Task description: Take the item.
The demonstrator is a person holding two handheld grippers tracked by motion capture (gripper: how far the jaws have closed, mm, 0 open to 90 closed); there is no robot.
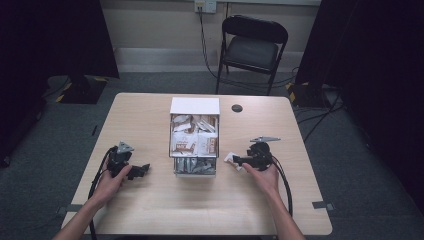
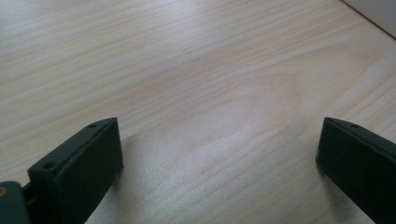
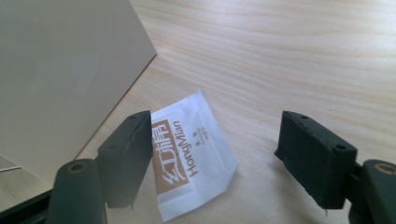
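A light wooden surface (image 1: 150, 210) is seen in the middle of the high view, with grey floor all around it. A white box (image 1: 194, 140) stuffed with small packets sits in the middle of the surface. Bare wood is left at both sides of the box and along the lower edge of the frame, so room is found there for both hands.

The left gripper (image 1: 141, 170) is held at the lower left of the box, well apart from it. The right gripper (image 1: 235, 160) is held just right of the box, and a small white packet (image 1: 230, 159) lies on the wood at its tip, near the box wall.

In the left gripper view, the two black jaws are spread wide at the lower corners of the frame, with nothing between them but bare wood. A pale corner of the box (image 2: 373, 14) is seen at the upper right.

In the right gripper view, the packet (image 3: 196, 154) is shown up close, which the high view cannot give. It is flat and white, with a brown band, white signs and the word "HongMian" printed on it. It lies tilted in the lower middle of the frame, partly behind the left jaw. The jaws stand apart and do not press on it. The plain box wall (image 3: 60, 79) takes up the upper left.
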